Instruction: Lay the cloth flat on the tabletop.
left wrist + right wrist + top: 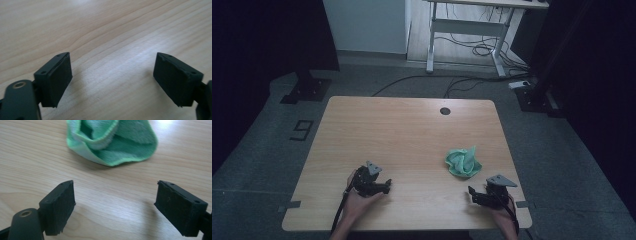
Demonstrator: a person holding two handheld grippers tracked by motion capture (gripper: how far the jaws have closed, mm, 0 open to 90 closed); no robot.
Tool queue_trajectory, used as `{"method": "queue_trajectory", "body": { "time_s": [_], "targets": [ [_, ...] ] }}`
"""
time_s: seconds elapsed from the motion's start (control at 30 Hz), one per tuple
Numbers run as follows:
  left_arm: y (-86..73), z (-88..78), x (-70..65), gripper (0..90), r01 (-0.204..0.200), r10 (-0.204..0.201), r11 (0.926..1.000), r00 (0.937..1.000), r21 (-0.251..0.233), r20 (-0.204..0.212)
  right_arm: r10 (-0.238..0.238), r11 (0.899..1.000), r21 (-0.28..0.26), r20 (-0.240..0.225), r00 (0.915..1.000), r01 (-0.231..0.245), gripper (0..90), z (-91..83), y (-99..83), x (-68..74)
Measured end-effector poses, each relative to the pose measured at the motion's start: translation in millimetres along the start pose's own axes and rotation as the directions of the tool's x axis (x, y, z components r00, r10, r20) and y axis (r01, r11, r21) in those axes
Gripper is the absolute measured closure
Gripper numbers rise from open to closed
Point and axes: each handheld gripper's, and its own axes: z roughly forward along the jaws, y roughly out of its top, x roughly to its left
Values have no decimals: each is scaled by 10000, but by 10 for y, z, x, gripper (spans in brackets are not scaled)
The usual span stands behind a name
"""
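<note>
a crumpled green cloth (pixel 462 162) is seen lying on the wooden table (pixel 412 130) in the high view, at about four o'clock from the table's middle, with no container around it and nothing resting on it. the right gripper (pixel 471 192) is held low over the near right part of the table, and the cloth lies near it at roughly eleven o'clock, apart from it. the left gripper (pixel 388 185) is held over the near left part of the table, well apart from the cloth, which sits at about two o'clock from it.

in the right gripper view the cloth (pixel 112 141) is shown close up at twelve o'clock, folded over on itself with a paler stitched hem (a detail too small to make out from above). the right gripper (pixel 115 206) is shown with its jaws spread wide and only bare wood between them; nothing is held.

in the left gripper view the left gripper (pixel 112 80) is likewise shown spread wide, with bare wood grain between the jaws and nothing gripped. a small dark round hole (pixel 445 111) near the table's far edge, a desk frame (pixel 467 35) and cables (pixel 472 47) on the floor beyond are given by the high view.
</note>
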Motion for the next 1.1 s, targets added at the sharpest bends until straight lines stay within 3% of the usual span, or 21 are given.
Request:
{"method": "queue_trajectory", "body": {
  "time_s": [0.17,0.3,0.53,0.7,0.93,1.1],
  "targets": [
    [-21,-105,-24,194,15,3,9986,9994,-523,348,95,9997,-223,6,10000,-95,152,-28,8,-21],
    [-53,-191,-15,228,-42,69,9945,9996,-1045,257,263,9988,-401,-31,9996,-265,149,-51,27,-54],
    [-81,-250,7,257,63,-4,9958,9979,-910,645,293,9968,-743,-125,9995,-302,137,-60,119,-55],
    [-109,-225,26,267,184,-141,9985,9964,-512,830,143,9938,-1100,-412,9990,-187,131,-33,278,-20],
    [-67,-241,41,285,396,-341,9977,9945,-545,986,-206,9930,-1176,-656,9976,127,102,129,525,-18],
    [-101,-245,62,291,514,-466,9976,9940,-472,991,-421,9953,-901,-623,9972,364,70,417,708,-41]
  ]
}}
